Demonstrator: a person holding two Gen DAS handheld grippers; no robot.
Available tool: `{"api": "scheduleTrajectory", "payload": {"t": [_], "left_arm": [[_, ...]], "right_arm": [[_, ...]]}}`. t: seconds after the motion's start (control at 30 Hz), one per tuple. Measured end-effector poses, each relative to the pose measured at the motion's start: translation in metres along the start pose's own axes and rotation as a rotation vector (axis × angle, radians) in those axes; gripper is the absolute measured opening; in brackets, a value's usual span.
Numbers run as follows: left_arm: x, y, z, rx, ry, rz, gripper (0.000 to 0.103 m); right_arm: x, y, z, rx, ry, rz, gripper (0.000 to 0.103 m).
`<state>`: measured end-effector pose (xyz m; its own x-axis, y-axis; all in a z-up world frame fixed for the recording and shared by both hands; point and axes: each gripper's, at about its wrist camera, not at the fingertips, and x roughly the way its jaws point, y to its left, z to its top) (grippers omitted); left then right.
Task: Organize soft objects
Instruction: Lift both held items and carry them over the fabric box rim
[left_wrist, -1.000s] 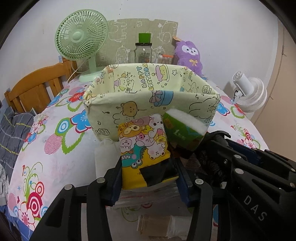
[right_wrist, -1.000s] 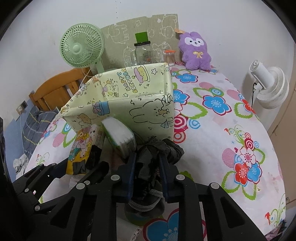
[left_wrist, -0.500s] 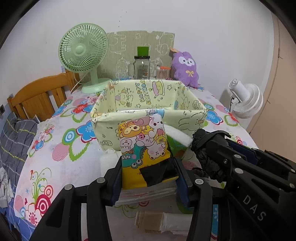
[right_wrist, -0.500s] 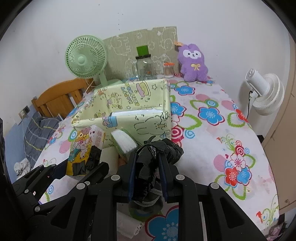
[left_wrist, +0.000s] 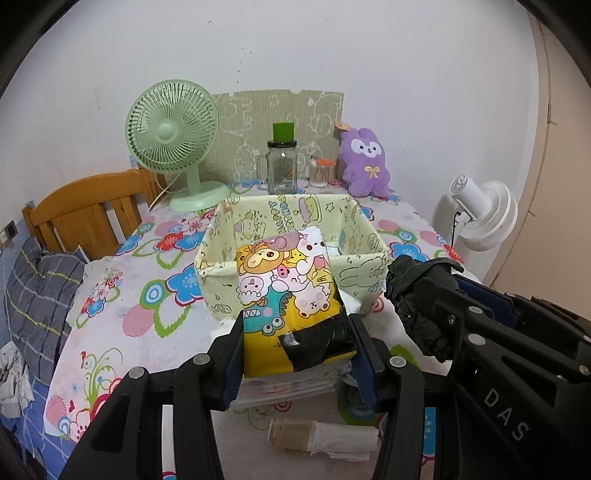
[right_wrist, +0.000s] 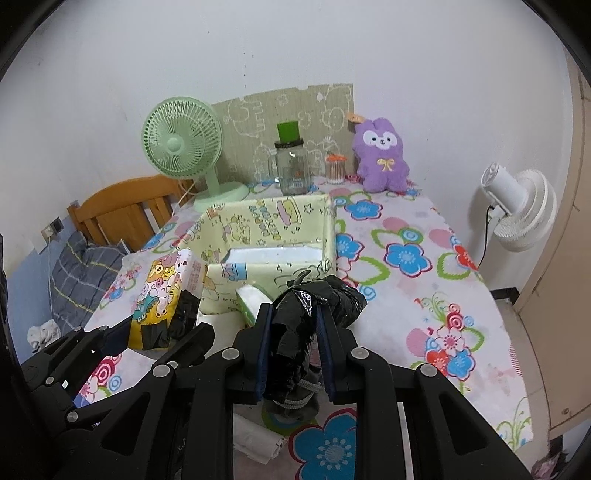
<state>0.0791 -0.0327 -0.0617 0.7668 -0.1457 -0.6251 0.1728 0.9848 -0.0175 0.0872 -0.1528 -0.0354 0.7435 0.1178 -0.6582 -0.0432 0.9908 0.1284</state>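
Flower-printed cloth covers the bench (right_wrist: 424, 295), on which everything rests. Ahead of both claws stands the pale-yellow cartoon-printed fabric storage box (left_wrist: 291, 236), open at the top; the right wrist view shows a white slab lying on its floor.

Left claw (left_wrist: 297, 350): clenched on the yellow soft pack printed with cartoon animals (left_wrist: 284, 288), which is held upright with its top edge level with the near rim of the box.

Right claw (right_wrist: 293, 347): clenched on the crumpled black plastic bag bundle (right_wrist: 314, 306), which bulges above the fingertips, just short of the box's near right corner.

A green-and-white tissue pack (right_wrist: 253, 297) lies on the bench between the two claws, against the box's near wall. A rolled brown-and-white paper bundle (left_wrist: 325, 435) lies below the left claw.

Step in hand, as judged: carrying both soft items to the box. The next move calls for advancing each claw over the near rim, lowering, then releasing inside without pushing the soft wall inward.

Against the frame one second earlier, both claws have risen and drawn back: the box interior is now visible from above and appears farther off, and the tissue pack is mostly hidden behind the yellow pack in the left wrist view.
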Motion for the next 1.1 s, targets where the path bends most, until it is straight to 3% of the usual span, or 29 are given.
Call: {"api": "scheduleTrajectory", "payload": {"t": [0.6, 1.1], "left_arm": [[-0.015, 0.003, 0.019, -0.005, -0.03, -0.001, 0.052], [0.01, 0.01, 0.04, -0.027, -0.02, 0.007, 0.052]], "right_arm": [[-0.02, 0.006, 0.019, -0.005, -0.043, -0.004, 0.026], [0.007, 0.005, 0.043, -0.011, -0.038, 0.007, 0.026]]}}
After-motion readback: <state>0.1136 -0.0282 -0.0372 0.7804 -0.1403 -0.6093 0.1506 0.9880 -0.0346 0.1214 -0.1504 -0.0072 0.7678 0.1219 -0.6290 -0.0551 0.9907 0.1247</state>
